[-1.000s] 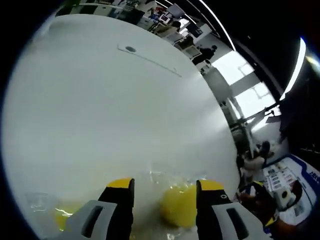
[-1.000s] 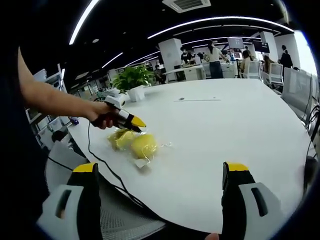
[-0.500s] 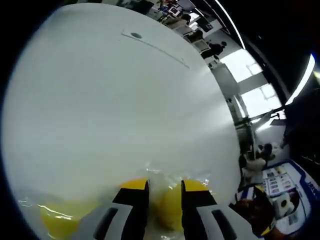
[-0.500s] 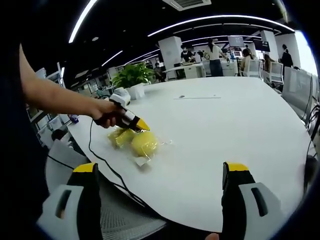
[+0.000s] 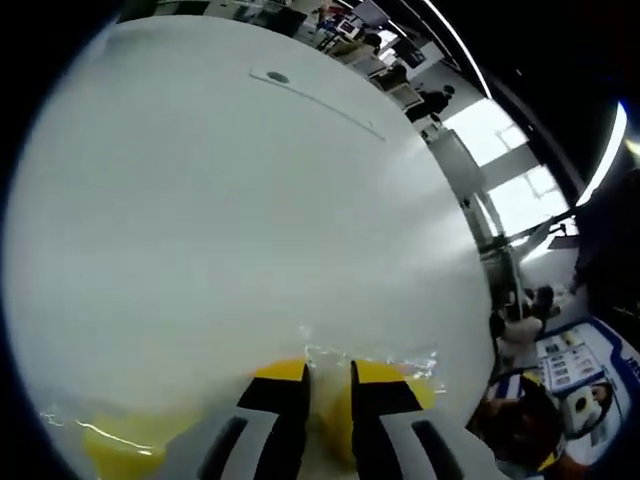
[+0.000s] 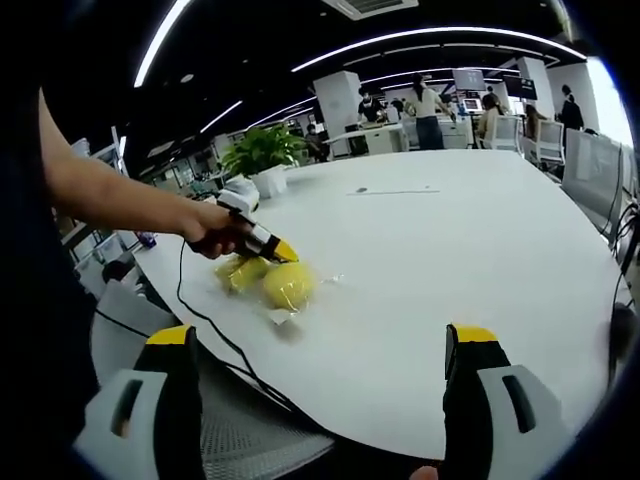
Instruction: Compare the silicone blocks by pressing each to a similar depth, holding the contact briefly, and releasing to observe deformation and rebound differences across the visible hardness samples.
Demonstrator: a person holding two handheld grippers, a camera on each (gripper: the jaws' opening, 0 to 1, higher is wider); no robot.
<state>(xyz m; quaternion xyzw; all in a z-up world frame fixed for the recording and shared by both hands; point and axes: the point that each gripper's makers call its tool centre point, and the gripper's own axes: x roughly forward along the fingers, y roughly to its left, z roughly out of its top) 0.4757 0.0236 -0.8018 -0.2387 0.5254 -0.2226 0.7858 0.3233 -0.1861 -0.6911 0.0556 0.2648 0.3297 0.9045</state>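
Over the last second our left claw (image 5: 328,372) has drawn its jaws from wide apart to nearly touching, tips lowered onto the yellow silicone blocks (image 6: 272,284). We read this as the pressing step now under way on one sample. The blocks lie in a clear plastic wrap (image 5: 370,357) on the white tabletop (image 6: 440,290), near its edge. Whether the clenched jaws pinch anything between them, we cannot tell. Our right claw (image 6: 325,350) hangs released, jaws spread wide, well apart from the blocks and touching nothing.
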